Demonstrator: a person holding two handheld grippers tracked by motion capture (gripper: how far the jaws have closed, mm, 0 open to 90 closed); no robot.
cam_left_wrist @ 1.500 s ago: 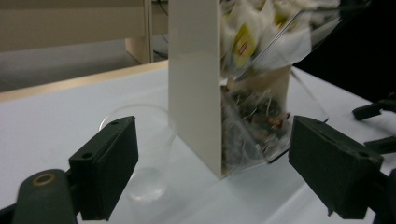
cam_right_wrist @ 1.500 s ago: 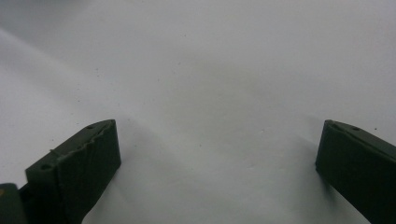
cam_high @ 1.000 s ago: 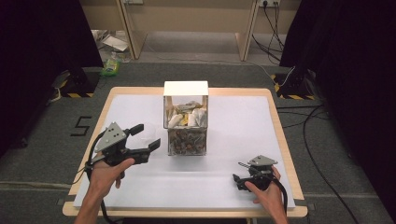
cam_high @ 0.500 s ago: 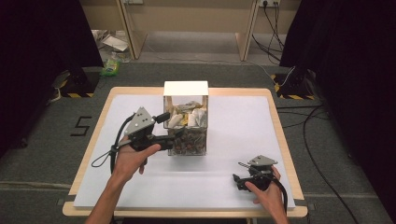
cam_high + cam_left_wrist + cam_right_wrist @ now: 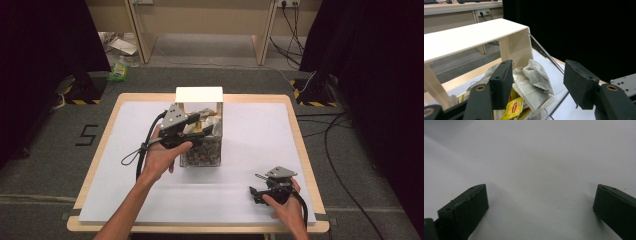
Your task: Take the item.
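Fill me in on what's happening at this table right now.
A person's left gripper is reaching into the open top of a clear box full of tea bags. Its jaws have just been closing around a grey tea bag but don't press on it. The right gripper rests open on the white table, nothing between its jaws.

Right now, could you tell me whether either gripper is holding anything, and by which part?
Nothing is held. The left gripper has just been closing around a tea bag atop the clear box without pressing it; the right gripper is open over bare table.
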